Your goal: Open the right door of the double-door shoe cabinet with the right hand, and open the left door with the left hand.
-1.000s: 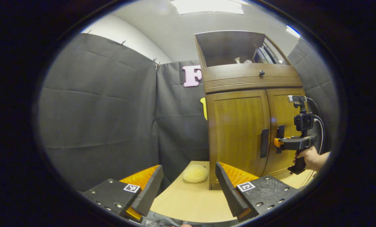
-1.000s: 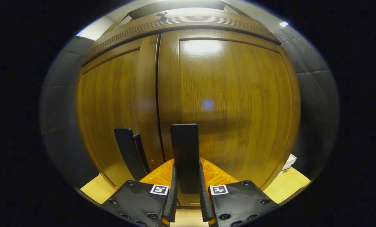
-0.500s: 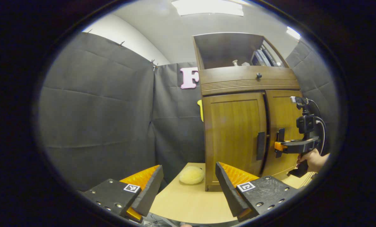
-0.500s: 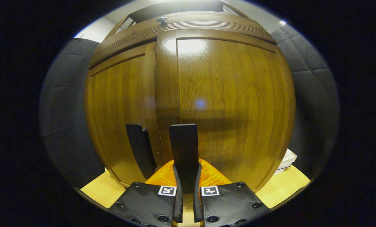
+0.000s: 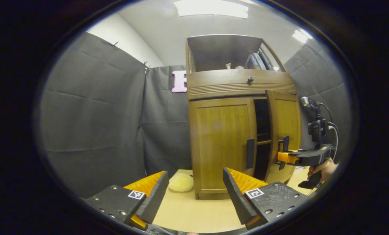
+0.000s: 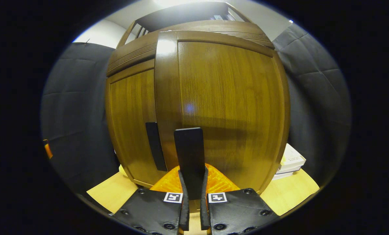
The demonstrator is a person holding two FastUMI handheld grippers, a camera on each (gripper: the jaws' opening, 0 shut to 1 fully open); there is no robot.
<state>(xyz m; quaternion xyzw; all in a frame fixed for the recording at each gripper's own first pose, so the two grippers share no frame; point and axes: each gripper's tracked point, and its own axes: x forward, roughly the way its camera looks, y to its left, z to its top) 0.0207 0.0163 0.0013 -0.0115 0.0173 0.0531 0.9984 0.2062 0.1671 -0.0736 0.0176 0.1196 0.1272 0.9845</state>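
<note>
Swinging further out than a second ago, right door (image 5: 284, 130) is revealing dark shelves.
Right tongs (image 6: 192, 209) are clamping its handle (image 6: 189, 156); left tongs (image 5: 194, 192) are hanging spread wide before the left door (image 5: 222, 143).

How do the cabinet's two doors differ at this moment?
The right door stands swung partly open, showing dark shelves behind it; the left door sits shut in its frame. The right gripper is clamped on the right door's handle; the left door's handle is untouched, with the left gripper open and well short of it. Both are brown wood with dark vertical handles.
</note>
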